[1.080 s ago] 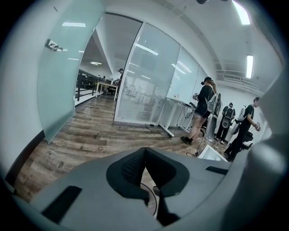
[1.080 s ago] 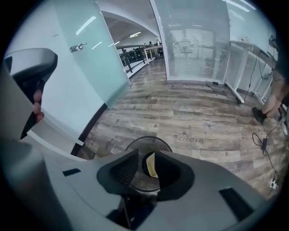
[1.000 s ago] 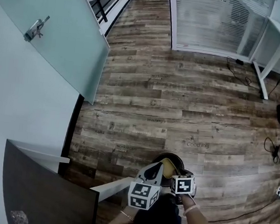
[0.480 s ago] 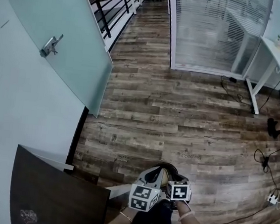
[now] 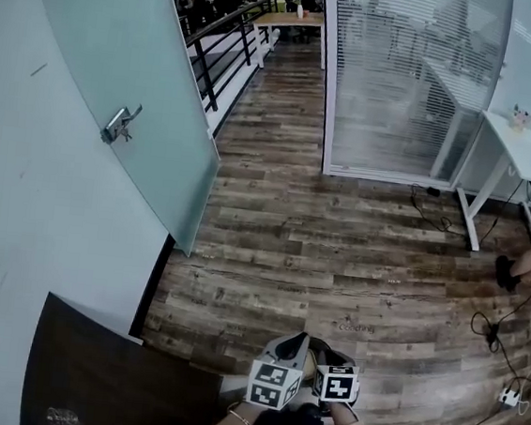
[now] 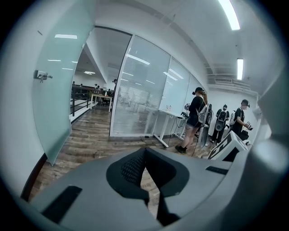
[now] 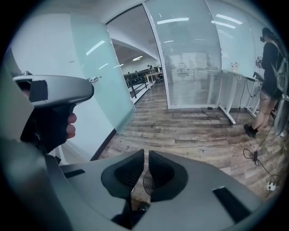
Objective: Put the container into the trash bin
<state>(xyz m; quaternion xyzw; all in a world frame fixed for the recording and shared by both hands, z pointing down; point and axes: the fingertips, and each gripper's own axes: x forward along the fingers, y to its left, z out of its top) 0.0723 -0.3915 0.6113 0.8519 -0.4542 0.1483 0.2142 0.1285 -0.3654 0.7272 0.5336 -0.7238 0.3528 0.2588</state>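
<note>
Frosted glass door [image 5: 144, 62] standing at left, handle [image 5: 121, 126] catching light. Wood plank floor [image 5: 337, 252] running toward black railing [image 5: 211, 55]. White desk [image 5: 527, 149] sitting beside blinds [image 5: 402, 80]. Cables [image 5: 494, 325] trailing across floor at right. People [image 6: 197, 118] standing beyond desk.

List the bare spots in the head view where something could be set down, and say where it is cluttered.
Bare: the wood floor between the glass door and the white desk; most of the dark tabletop at lower left. Crowded: the right edge, where cables and a power strip lie near a person's shoe.
</note>
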